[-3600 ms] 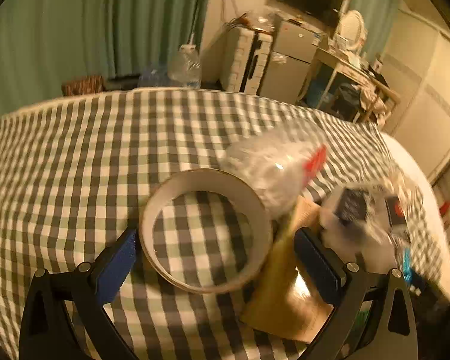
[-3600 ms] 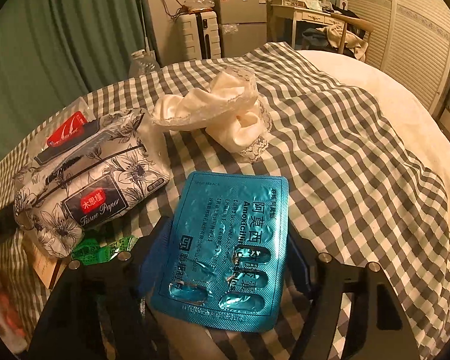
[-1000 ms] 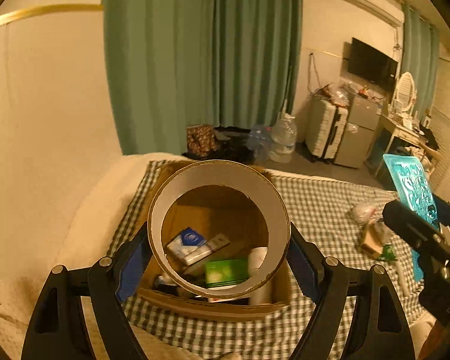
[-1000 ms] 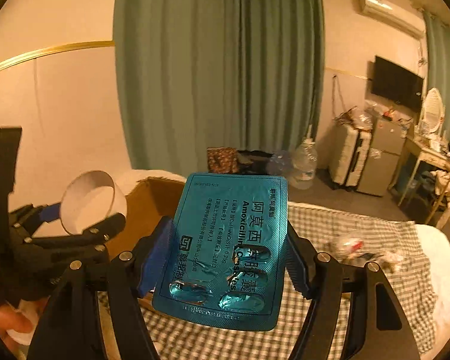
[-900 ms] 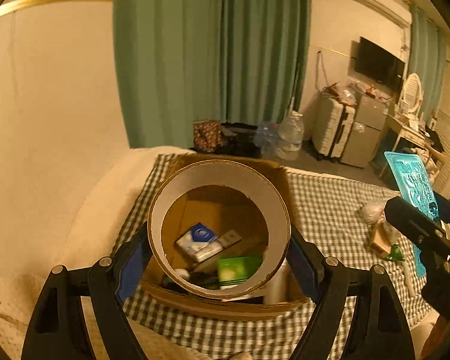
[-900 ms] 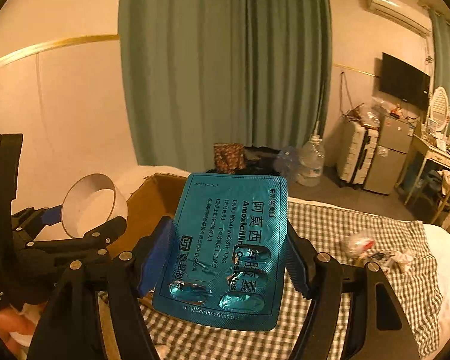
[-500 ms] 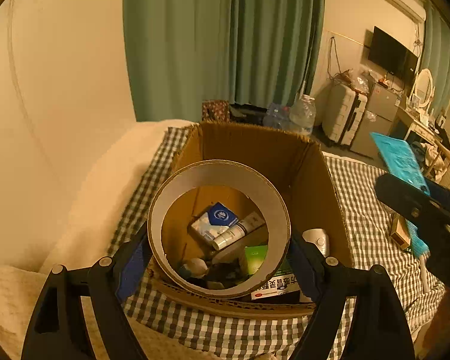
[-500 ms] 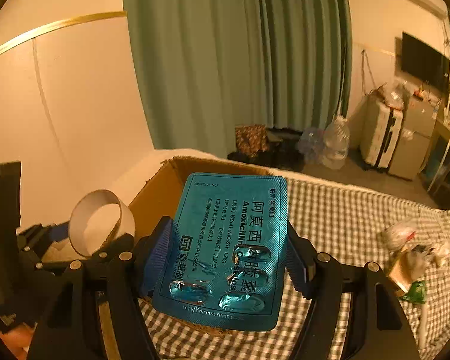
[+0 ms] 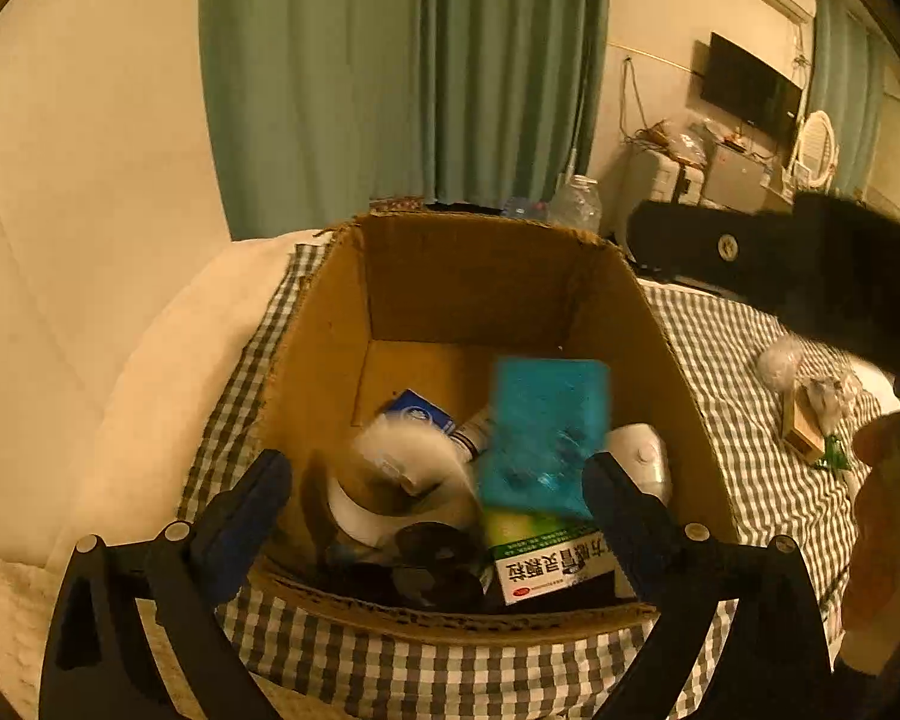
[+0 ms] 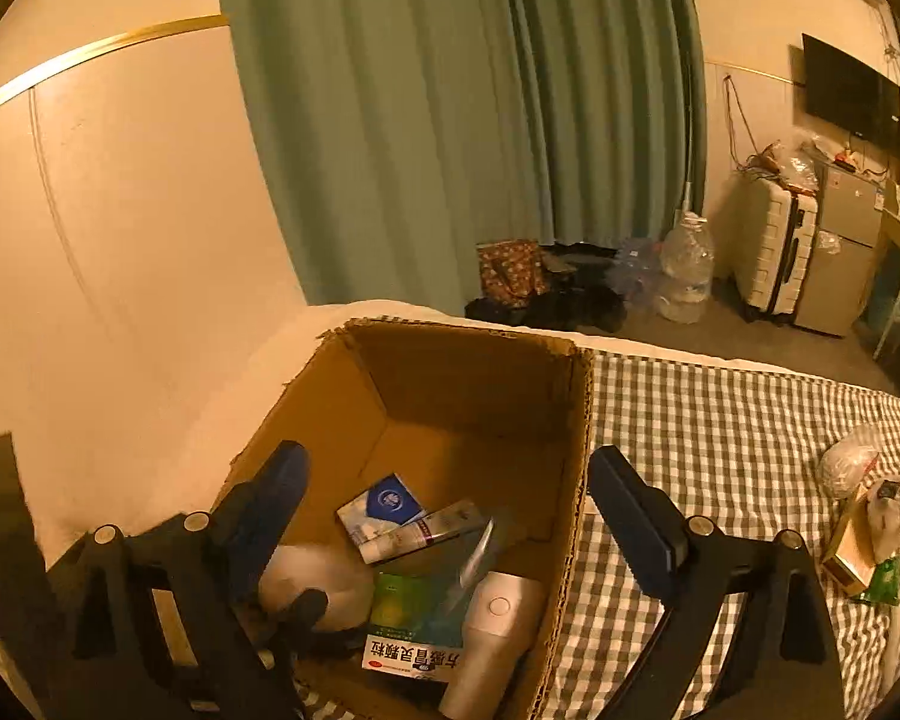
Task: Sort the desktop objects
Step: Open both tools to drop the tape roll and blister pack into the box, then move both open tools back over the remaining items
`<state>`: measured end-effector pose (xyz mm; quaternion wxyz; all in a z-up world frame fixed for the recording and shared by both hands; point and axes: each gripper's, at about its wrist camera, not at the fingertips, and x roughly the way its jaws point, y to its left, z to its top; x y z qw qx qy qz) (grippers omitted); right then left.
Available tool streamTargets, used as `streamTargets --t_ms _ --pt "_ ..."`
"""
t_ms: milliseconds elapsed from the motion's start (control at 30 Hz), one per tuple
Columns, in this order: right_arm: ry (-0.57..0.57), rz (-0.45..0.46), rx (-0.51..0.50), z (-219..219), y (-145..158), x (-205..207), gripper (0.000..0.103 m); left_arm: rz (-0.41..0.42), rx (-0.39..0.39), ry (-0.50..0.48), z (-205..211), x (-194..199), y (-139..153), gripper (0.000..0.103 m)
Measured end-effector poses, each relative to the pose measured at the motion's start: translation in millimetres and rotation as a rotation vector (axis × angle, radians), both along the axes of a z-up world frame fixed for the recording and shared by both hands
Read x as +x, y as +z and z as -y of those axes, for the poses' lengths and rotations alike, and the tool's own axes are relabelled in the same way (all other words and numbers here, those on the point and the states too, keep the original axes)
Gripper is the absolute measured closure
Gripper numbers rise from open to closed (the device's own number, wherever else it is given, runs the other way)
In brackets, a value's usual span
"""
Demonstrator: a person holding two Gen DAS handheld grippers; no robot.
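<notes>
Your left tool hangs over the near edge of the box. Its jaws are opening and stand spread, with nothing pressed between the pads. The tape roll is blurred in the left wrist view. It lies inside the box at the near left, clear of both pads.

Your right tool points down into the box from the right side. Its jaws are also opening and stand spread, pinching nothing. The pill sheet is free of the pads and blurred. In the left wrist view it sits inside the box, over the other contents at centre right. In the right wrist view it shows only as a thin edge-on sliver.

Contents of the box:
- a blue-and-white packet towards the far side
- a tube just beside the packet
- a green-and-white medicine carton at the near side
- a white rounded device against the right wall
- dark items at the near wall, too dim to identify

The box stands on the checked cloth of the bed. Loose items remain on the cloth well to the right, apart from the box: a crumpled bag and a small carton.
</notes>
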<state>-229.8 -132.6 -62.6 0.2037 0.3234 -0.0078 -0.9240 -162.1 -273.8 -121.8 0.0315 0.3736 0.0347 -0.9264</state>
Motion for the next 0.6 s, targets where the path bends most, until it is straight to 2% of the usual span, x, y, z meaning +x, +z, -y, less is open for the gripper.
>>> streamTargets --t_ms 233,333,500,600 --pt "-0.05 0.007 -0.027 -34.7 -3.4 11.8 0.008 -0.003 0.029 0.002 -12.2 11.0 1.1 0.002" --pt "-0.108 -0.004 -0.026 -68.0 -8.1 25.4 0.008 -0.046 0.034 -0.023 -21.6 15.5 11.3 0.002" --pt "-0.23 -0.008 0.028 -140.1 -12.9 41.9 0.008 -0.056 -0.019 -0.088 -64.1 25.8 23.7 0.0" --pt "-0.299 -0.014 0.03 -192.8 -6.6 50.3 0.008 -0.032 -0.011 -0.147 -95.2 31.2 21.8 0.0"
